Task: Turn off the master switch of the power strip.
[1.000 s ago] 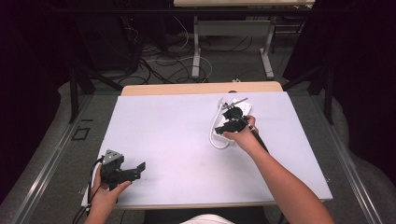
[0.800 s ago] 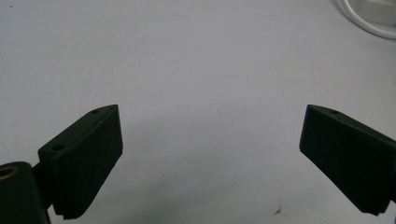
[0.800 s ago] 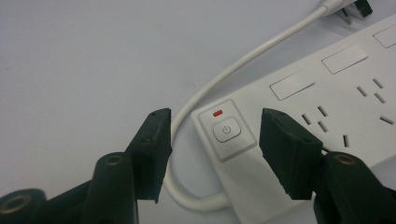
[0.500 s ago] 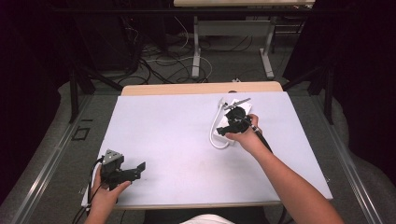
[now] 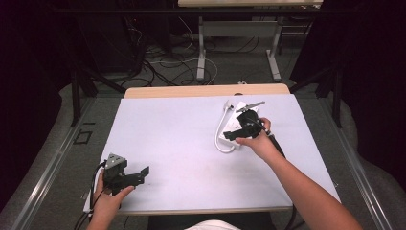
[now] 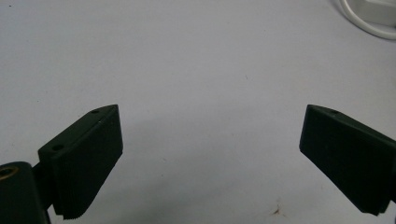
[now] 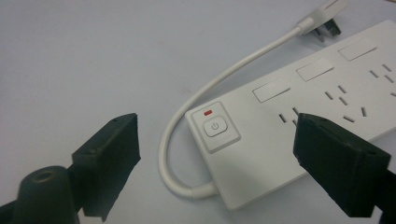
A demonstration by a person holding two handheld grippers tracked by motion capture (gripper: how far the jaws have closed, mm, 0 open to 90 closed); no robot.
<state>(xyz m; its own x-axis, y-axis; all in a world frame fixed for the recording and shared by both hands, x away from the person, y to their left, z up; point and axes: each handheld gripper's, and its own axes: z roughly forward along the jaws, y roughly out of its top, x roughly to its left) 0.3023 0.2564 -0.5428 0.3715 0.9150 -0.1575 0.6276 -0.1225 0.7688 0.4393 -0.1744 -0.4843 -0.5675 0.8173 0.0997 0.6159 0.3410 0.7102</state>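
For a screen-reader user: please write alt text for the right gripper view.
A white power strip with a power button lies on a pale table, its cord looping to a plug. The right hand-held gripper is open over the strip's button end.

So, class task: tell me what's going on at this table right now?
A person holds a claw in each hand over a white table. The right claw hangs open above a white power strip, near the end with its button and cord. The left claw is open too, low over bare table near the front left corner. Nothing is gripped.
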